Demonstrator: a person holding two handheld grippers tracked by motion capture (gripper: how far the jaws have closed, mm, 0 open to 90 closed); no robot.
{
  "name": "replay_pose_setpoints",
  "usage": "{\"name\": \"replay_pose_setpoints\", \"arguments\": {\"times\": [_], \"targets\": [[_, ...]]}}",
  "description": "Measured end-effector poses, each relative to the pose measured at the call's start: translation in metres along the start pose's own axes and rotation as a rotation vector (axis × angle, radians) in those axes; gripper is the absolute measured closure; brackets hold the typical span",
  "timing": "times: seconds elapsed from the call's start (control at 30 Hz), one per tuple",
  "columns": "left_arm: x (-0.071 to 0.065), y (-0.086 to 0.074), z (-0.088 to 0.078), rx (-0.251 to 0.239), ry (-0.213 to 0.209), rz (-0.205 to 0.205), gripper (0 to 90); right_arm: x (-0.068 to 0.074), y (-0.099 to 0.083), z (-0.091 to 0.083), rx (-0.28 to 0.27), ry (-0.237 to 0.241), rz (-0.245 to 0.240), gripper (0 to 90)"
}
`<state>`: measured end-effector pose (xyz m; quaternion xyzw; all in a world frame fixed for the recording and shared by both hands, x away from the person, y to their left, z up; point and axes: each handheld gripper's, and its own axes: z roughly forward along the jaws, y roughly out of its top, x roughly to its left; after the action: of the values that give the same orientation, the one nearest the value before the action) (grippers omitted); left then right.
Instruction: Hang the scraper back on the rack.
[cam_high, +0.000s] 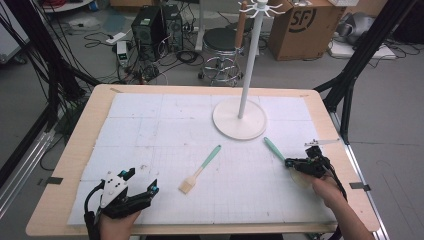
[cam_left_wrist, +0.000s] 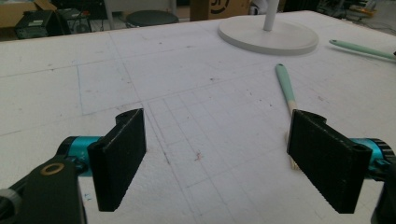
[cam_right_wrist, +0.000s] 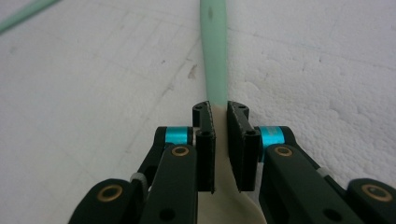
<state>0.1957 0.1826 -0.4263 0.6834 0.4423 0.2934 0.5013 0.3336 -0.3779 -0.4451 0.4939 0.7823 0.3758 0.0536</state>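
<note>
Fingers of the right gripper (cam_right_wrist: 220, 144) are nearly closed around a spatula (cam_right_wrist: 214, 51), where its mint handle meets the cream blade; whether the pads already press on it cannot be told. The spatula lies near the right edge of the counter (cam_high: 65, 165), handle pointing toward the white stand (cam_high: 239, 119) at the far middle. Left gripper (cam_high: 142, 181) sits near the front left corner, fingers spread wide with nothing between them. A brush (cam_high: 200, 170) with a mint handle lies between the two grippers, mid-counter.
</note>
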Motion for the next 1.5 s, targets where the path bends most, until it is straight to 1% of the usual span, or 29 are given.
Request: {"name": "replay_pose_setpoints", "arguments": {"times": [0.03, 0.1, 0.13, 0.17, 0.23, 0.27, 0.3, 0.37, 0.4, 0.47, 0.5, 0.53, 0.63, 0.7, 0.73, 0.87, 0.9, 0.93, 1.0, 1.03, 1.1, 1.17, 1.2, 1.27, 1.3, 1.33, 1.4, 1.47, 1.5], "targets": [[0.0, 0.0, 0.0, 0.001, 0.0, -0.001, 20.4, 0.001, 0.0, -0.001, -0.019, 0.013, 0.008, 82.4], [0.0, 0.0, 0.0, -0.001, 0.001, -0.002, 20.4, 0.004, 0.001, -0.001, -0.033, 0.059, 0.02, 82.4], [0.001, 0.0, 0.0, 0.001, 0.001, -0.001, 20.5, 0.006, 0.001, -0.001, -0.052, 0.074, 0.023, 82.4], [0.0, 0.0, 0.0, -0.001, 0.001, -0.002, 20.5, 0.007, 0.002, -0.001, -0.061, 0.106, 0.032, 82.4], [0.0, 0.0, 0.0, -0.001, 0.001, -0.002, 20.5, 0.011, 0.005, -0.001, -0.101, 0.127, 0.038, 82.3], [0.0, 0.0, 0.0, 0.0, 0.001, -0.001, 20.5, 0.012, 0.007, 0.0, -0.119, 0.167, 0.039, 82.3], [0.0, 0.0, 0.0, -0.001, 0.001, -0.001, 20.5, 0.015, 0.008, -0.001, -0.151, 0.179, 0.041, 82.3], [0.0, 0.0, 0.0, -0.005, 0.003, -0.004, 20.6, 0.019, 0.013, -0.002, -0.199, 0.228, 0.04, 82.3], [0.0, 0.0, -0.001, -0.005, 0.001, -0.003, 20.6, 0.022, 0.015, -0.002, -0.224, 0.239, 0.041, 82.2], [0.0, 0.0, -0.001, -0.004, 0.002, 0.0, 20.6, 0.027, 0.02, -0.003, -0.253, 0.282, 0.052, 82.3], [0.0, 0.0, -0.001, -0.005, 0.003, 0.001, 20.6, 0.029, 0.022, -0.002, -0.274, 0.289, 0.054, 82.2], [0.001, 0.0, -0.001, -0.004, 0.002, 0.003, 20.6, 0.031, 0.024, -0.002, -0.29, 0.307, 0.052, 82.3], [0.001, 0.0, -0.002, -0.005, 0.005, -0.003, 20.6, 0.039, 0.029, 0.0, -0.321, 0.333, 0.051, 82.3], [0.001, 0.0, -0.002, -0.008, 0.004, -0.002, 20.6, 0.044, 0.032, 0.0, -0.357, 0.364, 0.053, 82.2], [0.002, 0.0, -0.002, -0.007, 0.004, -0.001, 20.6, 0.046, 0.033, 0.0, -0.379, 0.373, 0.048, 82.2], [0.002, -0.001, -0.002, -0.002, 0.005, -0.005, 20.6, 0.05, 0.039, -0.004, -0.456, 0.4, 0.072, 82.2], [0.002, -0.001, -0.002, -0.003, 0.005, -0.006, 20.6, 0.051, 0.041, -0.006, -0.478, 0.405, 0.069, 82.3], [0.002, 0.0, -0.002, -0.004, 0.004, -0.003, 20.6, 0.052, 0.043, -0.007, -0.501, 0.411, 0.076, 82.2], [0.002, 0.0, -0.002, -0.004, 0.002, -0.003, 20.6, 0.056, 0.048, -0.011, -0.541, 0.419, 0.071, 82.2], [0.002, 0.0, -0.002, -0.004, 0.002, -0.002, 20.7, 0.058, 0.051, -0.012, -0.557, 0.423, 0.057, 82.2], [0.001, 0.0, -0.002, -0.008, 0.004, -0.002, 20.7, 0.065, 0.057, -0.015, -0.582, 0.444, 0.055, 82.2], [0.001, 0.0, -0.003, -0.009, 0.007, -0.002, 20.7, 0.071, 0.064, -0.017, -0.598, 0.454, 0.039, 82.2], [0.001, 0.0, -0.003, -0.01, 0.009, -0.005, 20.6, 0.075, 0.068, -0.018, -0.615, 0.458, 0.036, 82.2], [0.002, 0.0, -0.003, -0.011, 0.011, -0.005, 20.6, 0.081, 0.074, -0.021, -0.639, 0.474, 0.037, 82.2], [0.003, 0.0, -0.004, -0.012, 0.01, -0.004, 20.6, 0.084, 0.077, -0.022, -0.66, 0.482, 0.038, 82.2], [0.002, 0.0, -0.004, -0.015, 0.01, -0.011, 20.6, 0.086, 0.08, -0.024, -0.674, 0.494, 0.039, 82.3], [0.003, -0.001, -0.004, -0.014, 0.008, -0.008, 20.6, 0.09, 0.086, -0.027, -0.706, 0.498, 0.026, 82.3], [0.004, -0.001, -0.003, -0.011, 0.007, -0.011, 20.5, 0.094, 0.092, -0.029, -0.731, 0.503, 0.026, 82.3], [0.005, -0.001, -0.003, -0.01, 0.007, -0.012, 20.6, 0.096, 0.095, -0.03, -0.732, 0.508, 0.019, 82.2]]}}
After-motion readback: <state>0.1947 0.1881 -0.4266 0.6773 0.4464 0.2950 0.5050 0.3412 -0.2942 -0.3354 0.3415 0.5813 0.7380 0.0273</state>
